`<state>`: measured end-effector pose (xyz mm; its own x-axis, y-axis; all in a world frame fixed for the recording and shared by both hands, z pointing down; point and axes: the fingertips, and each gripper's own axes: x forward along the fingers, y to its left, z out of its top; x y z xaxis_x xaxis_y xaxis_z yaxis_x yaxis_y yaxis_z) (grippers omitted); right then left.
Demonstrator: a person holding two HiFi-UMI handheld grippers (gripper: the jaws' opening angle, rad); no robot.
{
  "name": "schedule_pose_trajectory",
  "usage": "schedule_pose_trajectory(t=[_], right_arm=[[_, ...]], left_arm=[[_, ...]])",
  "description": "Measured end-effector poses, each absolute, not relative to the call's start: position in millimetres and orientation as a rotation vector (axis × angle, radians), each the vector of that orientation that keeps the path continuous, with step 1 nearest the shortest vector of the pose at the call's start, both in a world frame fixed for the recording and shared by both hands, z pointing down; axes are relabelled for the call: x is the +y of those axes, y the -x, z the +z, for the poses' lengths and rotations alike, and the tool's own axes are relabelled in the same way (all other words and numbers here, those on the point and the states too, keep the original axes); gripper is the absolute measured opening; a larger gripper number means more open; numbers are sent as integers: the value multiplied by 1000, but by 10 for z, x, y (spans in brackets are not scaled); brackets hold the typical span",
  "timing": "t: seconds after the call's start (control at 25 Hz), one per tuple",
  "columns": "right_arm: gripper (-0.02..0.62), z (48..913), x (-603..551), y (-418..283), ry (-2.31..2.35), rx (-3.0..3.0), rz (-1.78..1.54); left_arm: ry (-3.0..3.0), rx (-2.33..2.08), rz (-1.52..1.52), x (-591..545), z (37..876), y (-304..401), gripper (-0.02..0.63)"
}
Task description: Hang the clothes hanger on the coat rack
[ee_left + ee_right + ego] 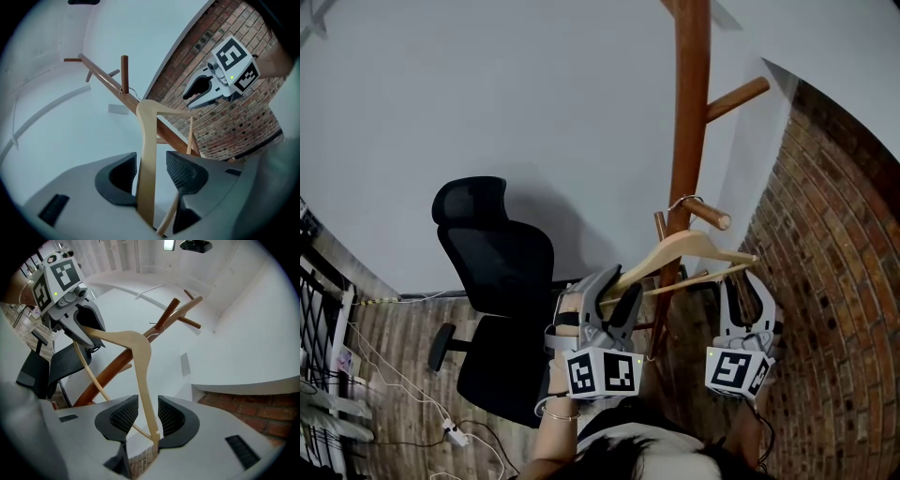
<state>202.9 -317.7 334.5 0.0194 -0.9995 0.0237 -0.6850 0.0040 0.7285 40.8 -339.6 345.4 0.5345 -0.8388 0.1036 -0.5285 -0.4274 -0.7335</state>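
Looking down past both grippers, I see the clothes hanger [684, 246] hung by its wire hook [683, 200] over a short peg [710, 215] of the coat rack [689, 122]. Its wooden shoulders are tilted, the left end lower than the right in the head view.

My left gripper [612, 292] has its jaws wide apart around the hanger's left shoulder. The wood runs just beside one pad with a clear gap to the other, so nothing is clamped. My right gripper [745, 286] is also wide open. The hanger's right tip stands between its pads with space on both sides.

Room to move is uneven. The brick wall [834, 281] curves in near the right gripper's outer side, so that edge is tight. Behind the rack the white wall [487, 94] is plain and well back. To the left and below sits a black office chair [492, 272] on the wooden floor [394, 347], near the left gripper in the head view. Cables [441, 412] trail across the boards farther left. Higher on the pole a longer peg [736, 98] juts toward the brick, well above the hanger.
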Motion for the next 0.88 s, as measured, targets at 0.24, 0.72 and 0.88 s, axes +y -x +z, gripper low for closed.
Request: schedule_pose_trajectory(t=[0.24, 0.72, 0.88], right_arm=[[135, 3347, -3066, -2014, -1737, -1739, -722], [133, 3379, -2820, -2022, -1700, -1803, -733], [133, 3375, -2762, -2008, -1697, -1841, -730]], left_arm=[[2116, 1124, -609, -3259, 3433, -367, 193], [2099, 1215, -613, -2978, 3396, -271, 193], [2106, 1244, -601, -2859, 3407, -247, 192]])
